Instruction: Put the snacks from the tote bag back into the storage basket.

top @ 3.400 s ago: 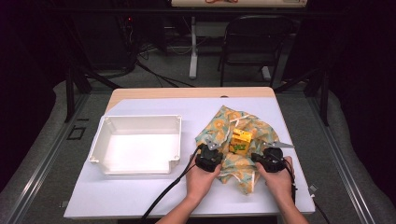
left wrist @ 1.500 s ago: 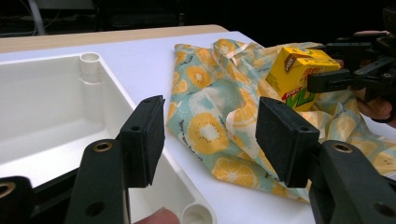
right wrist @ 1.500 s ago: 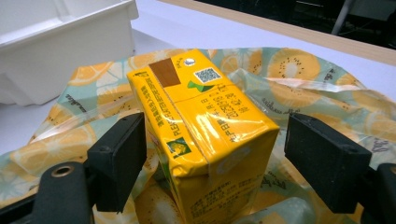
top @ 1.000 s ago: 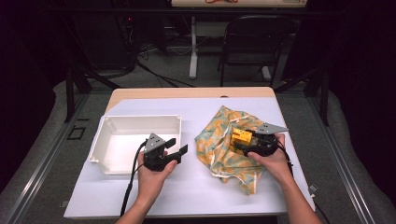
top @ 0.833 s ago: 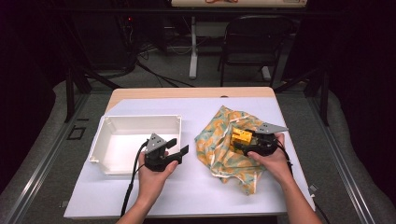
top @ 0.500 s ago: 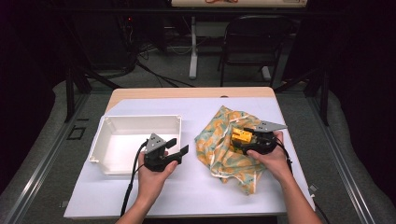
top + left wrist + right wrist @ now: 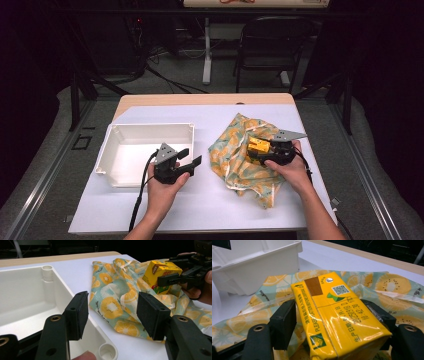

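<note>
A yellow drink carton (image 7: 259, 145) lies on a crumpled cloth (image 7: 235, 162) printed with orange slices, at the table's right. My right gripper (image 7: 254, 150) points left and straddles the carton (image 7: 329, 305). Its jaws have just been closing. One pad is against the carton's side, while a strip of cloth still shows between the other pad (image 7: 285, 322) and the carton. My left gripper (image 7: 191, 156) hovers open with nothing between its pads (image 7: 80, 312), beside the front right corner of the white tray (image 7: 107, 150).
The white tray (image 7: 57, 285) holds nothing and takes up the table's left half. Bare white tabletop (image 7: 210, 200) lies between tray and cloth and along the front edge. A chair (image 7: 265, 45) stands beyond the table's far edge.
Since the oldest frame my left gripper has left the cloth and moved left to the tray's corner. My right gripper has turned onto the carton. Over the last second both hands stay put.
</note>
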The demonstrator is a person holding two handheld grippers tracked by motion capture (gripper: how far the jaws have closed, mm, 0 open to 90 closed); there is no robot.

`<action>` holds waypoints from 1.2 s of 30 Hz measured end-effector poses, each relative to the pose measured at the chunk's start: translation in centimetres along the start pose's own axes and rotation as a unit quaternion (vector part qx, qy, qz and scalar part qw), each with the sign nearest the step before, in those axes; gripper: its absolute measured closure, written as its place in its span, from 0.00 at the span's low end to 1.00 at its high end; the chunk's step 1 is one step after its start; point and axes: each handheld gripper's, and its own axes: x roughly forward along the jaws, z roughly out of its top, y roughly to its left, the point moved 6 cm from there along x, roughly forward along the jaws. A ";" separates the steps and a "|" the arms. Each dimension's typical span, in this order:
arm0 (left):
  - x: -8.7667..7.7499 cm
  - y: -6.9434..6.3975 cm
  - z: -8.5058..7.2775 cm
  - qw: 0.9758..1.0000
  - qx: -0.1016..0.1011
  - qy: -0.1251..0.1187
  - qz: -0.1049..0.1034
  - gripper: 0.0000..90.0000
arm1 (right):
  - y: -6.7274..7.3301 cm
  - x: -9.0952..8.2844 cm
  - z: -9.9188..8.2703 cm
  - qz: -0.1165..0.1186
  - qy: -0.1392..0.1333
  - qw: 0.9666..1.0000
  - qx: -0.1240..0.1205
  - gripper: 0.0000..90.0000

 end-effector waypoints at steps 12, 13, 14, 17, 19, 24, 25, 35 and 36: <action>0.0 -0.1 0.0 1.000 0.002 0.000 -0.001 0.48 | 0.1 -0.4 -0.2 -0.001 0.004 1.000 -0.007 0.52; 0.0 -0.1 -0.1 1.000 0.002 0.002 -0.001 0.48 | 0.1 -0.5 -0.2 -0.002 0.003 1.000 -0.007 0.52; 0.0 -0.1 -0.1 1.000 0.002 0.002 -0.002 0.48 | 0.1 -0.5 -0.2 -0.004 0.004 1.000 -0.008 0.52; 0.0 -0.1 -0.1 1.000 0.002 0.002 -0.002 0.48 | 0.2 -0.5 -0.2 -0.009 0.007 1.000 -0.009 0.53; 0.1 -0.1 -0.1 1.000 0.004 0.003 -0.002 0.48 | 0.3 -0.5 -0.2 -0.013 0.006 1.000 -0.006 0.53; 0.2 -0.2 -0.2 1.000 0.010 0.005 -0.001 0.47 | 0.5 -0.6 -0.2 -0.023 0.011 1.000 -0.006 0.55; 0.2 -0.2 -0.2 1.000 0.010 0.006 0.001 0.46 | 0.6 -0.6 -0.2 -0.025 0.012 1.000 -0.005 0.55; 0.0 0.1 0.0 1.000 0.010 -0.002 0.001 0.43 | 0.8 -1.0 0.0 -0.037 0.025 0.999 0.002 0.56; 0.0 0.1 0.0 1.000 0.010 -0.005 0.002 0.43 | 0.9 -1.0 0.0 -0.039 0.027 0.999 0.000 0.57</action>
